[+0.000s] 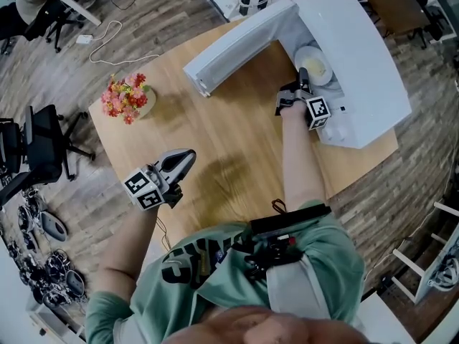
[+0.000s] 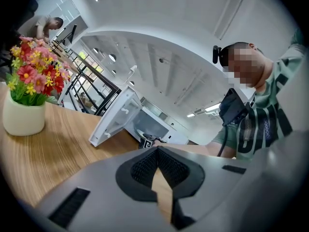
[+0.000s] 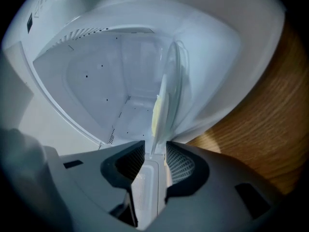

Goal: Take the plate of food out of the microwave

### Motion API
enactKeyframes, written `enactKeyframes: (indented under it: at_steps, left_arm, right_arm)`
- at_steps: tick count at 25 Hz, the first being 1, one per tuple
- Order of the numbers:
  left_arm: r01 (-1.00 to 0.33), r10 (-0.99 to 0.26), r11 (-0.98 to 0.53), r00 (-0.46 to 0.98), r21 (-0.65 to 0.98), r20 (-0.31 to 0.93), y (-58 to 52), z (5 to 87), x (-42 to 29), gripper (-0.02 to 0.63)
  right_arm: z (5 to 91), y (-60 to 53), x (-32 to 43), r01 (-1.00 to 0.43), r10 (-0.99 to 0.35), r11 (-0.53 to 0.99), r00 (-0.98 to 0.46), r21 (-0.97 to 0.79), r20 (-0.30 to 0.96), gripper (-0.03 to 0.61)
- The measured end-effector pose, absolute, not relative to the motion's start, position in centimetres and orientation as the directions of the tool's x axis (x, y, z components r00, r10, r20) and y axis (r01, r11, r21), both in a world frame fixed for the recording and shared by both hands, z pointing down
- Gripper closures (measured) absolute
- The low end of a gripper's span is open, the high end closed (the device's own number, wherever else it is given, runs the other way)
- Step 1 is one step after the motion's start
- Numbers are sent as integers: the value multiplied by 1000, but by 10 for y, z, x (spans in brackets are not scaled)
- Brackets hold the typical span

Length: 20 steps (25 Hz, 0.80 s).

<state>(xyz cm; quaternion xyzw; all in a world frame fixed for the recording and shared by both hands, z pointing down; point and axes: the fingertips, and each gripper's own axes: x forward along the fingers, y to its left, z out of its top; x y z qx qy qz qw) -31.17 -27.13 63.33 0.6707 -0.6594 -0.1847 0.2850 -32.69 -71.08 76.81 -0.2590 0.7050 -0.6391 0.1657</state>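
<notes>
Head view and both gripper views, partway through the retrieval. We see the white microwave (image 1: 362, 56) on the wooden table (image 1: 229, 142) with its door (image 1: 237, 45) swung fully open, so access is already made. The plate of food (image 1: 314, 66) is still inside the cavity, resting on its floor. The right gripper (image 1: 303, 79) reaches through the opening. In the right gripper view its jaws stand apart astride the near rim of the plate, which runs edge-on between the pads, and we see no sign of them pressing on it. The left gripper (image 1: 188, 156) hangs over the table well short of the microwave, its jaws pressed together on nothing. We judge that the approach is done. Closing on the rim, lifting the plate and drawing it out over the sill all remain.
</notes>
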Motion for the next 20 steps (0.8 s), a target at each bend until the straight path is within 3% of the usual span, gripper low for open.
enactKeyframes:
  at_steps: [3, 6, 10, 20]
  left_arm:
    - [-776, -990, 36, 60, 630, 130, -270, 635, -310, 609]
    - [-773, -990, 46, 50, 632, 134, -266, 637, -308, 609]
    - [-765, -989, 70, 29, 640, 144, -261, 639, -309, 609]
    - [-777, -992, 63, 20, 627, 124, -261, 625, -304, 609]
  right_arm:
    - [773, -712, -327, -147, -586, 26, -803, -989, 104, 459]
    - [770, -714, -323, -127, -603, 31, -794, -991, 82, 529]
    - [770, -712, -315, -112, -614, 25, -786, -993, 73, 560]
    - [756, -675, -317, -23, -520, 22, -854, -999, 9, 560]
